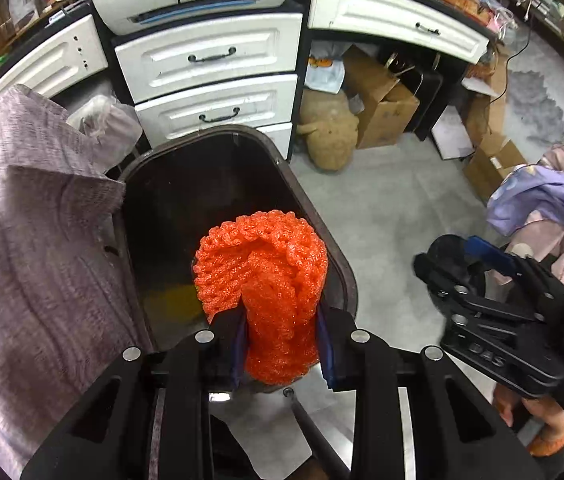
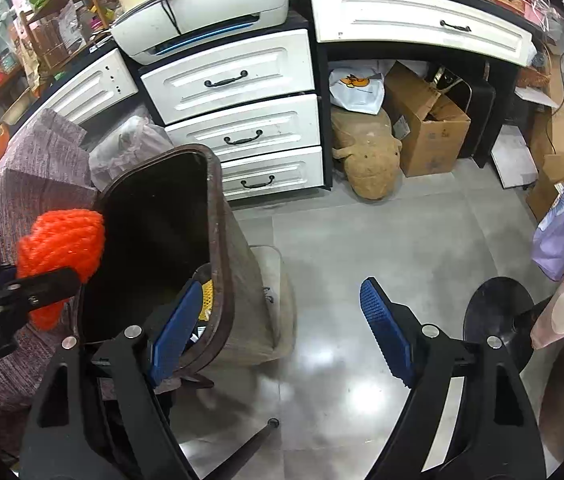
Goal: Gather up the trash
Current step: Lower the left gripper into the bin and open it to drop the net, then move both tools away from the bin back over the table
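above the open brown bin (image 1: 346, 268), the left tool (image 1: 282, 344) is clenched on an orange foam net (image 1: 265, 272). the right tool (image 2: 277, 332) hangs released, its left finger just inside the bin's rim.

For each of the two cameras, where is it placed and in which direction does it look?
Left wrist: sits on the left gripper, looks down into the trash bin; its fingers clamp the orange foam net; the right gripper shows at the right edge.
Right wrist: sits on the right gripper, open, looks at the floor beside the bin; the left gripper shows at the left.
Shared: bin, net, white drawers.
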The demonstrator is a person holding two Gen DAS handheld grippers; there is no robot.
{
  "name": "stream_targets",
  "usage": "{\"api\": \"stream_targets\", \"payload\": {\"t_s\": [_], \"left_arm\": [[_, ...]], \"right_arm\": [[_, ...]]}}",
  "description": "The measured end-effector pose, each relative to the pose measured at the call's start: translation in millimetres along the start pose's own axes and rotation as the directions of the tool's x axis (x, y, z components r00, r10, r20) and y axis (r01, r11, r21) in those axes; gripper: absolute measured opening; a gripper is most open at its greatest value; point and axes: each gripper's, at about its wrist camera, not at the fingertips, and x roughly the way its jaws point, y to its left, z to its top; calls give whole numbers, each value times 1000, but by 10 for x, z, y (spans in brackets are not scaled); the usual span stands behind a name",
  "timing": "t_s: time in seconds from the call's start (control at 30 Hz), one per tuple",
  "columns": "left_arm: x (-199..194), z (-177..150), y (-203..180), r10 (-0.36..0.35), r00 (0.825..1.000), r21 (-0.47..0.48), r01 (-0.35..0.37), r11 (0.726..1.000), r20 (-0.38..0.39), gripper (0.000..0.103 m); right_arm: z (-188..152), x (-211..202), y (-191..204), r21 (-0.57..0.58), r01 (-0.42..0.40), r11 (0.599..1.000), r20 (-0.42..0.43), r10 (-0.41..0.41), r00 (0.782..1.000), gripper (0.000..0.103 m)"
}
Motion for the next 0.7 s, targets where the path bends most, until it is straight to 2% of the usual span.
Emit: {"api": "stream_targets", "payload": {"t_s": [0.13, 0.17, 0.23, 0.3, 0.33, 0.5, 0.7], "left_arm": [[177, 37, -9, 5, 999, -4, -6, 1000, -36, 31], [207, 41, -4, 9, 999, -9, -9, 1000, -41, 37], [281, 70, 18, 15, 999, -24, -17, 1000, -52, 59], [321, 73, 29, 23, 998, -30, -25, 999, -56, 74], [331, 76, 24, 30, 998, -31, -32, 999, -54, 76], [303, 61, -16, 13, 999, -10, -13, 1000, -41, 85], [113, -22, -36, 1, 1000, -9, -1, 1000, -12, 86]], "right_arm": [[-20, 29, -57, 11, 6, 1000, -10, -6, 1000, 80], [-20, 36, -65, 12, 7, 1000, -14, -7, 1000, 80], [-22, 37, -70, 12, 7, 1000, -15, -7, 1000, 80], [-27, 32, -68, 13, 7, 1000, -15, -7, 1000, 80], [-26, 33, -70, 13, 6, 1000, -15, -6, 1000, 80], [-26, 33, -73, 14, 4, 1000, -17, -4, 1000, 80], [-29, 21, -79, 16, -1, 1000, -11, 2, 1000, 80]]}}
